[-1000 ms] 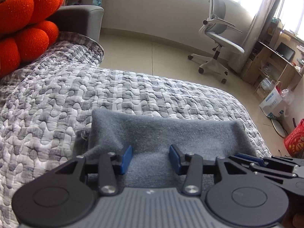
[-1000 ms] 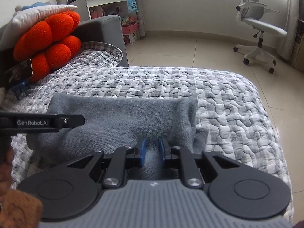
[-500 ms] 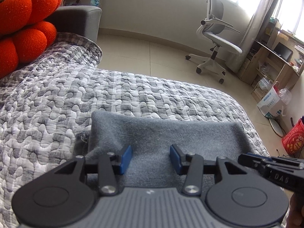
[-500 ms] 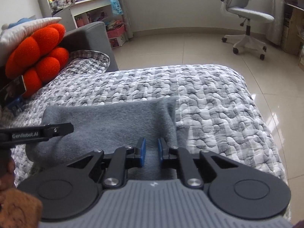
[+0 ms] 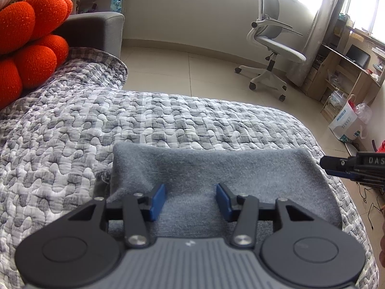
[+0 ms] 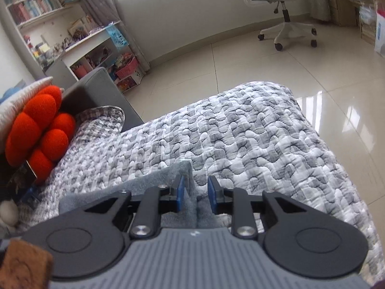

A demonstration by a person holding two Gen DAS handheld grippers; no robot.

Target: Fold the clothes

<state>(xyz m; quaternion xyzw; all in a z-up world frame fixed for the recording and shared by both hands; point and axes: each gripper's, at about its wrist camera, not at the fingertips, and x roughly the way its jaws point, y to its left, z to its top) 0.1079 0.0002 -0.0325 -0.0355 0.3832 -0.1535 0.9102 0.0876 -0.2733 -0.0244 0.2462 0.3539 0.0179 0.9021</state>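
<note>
While the grey fleece garment (image 5: 216,168) lies on the quilt (image 5: 120,125) as a compact rounded-edged rectangle, apparently doubled over, I cannot tell whether further folds remain. Item: soft, napped knit, thick at its rolled far edge. My left gripper (image 5: 191,201) hovers over it, jaws spread wide, holding nothing. My right gripper (image 6: 196,193) is parted too, straddling the garment's corner. Quilt: puckered grey-white check. Beyond: orange plush cushion (image 5: 31,41).

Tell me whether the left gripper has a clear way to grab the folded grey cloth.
Probably yes. The left gripper hangs with its jaws open right over the near part of the grey cloth, and nothing lies between them. The right gripper sits off at the cloth's far right edge.
</note>
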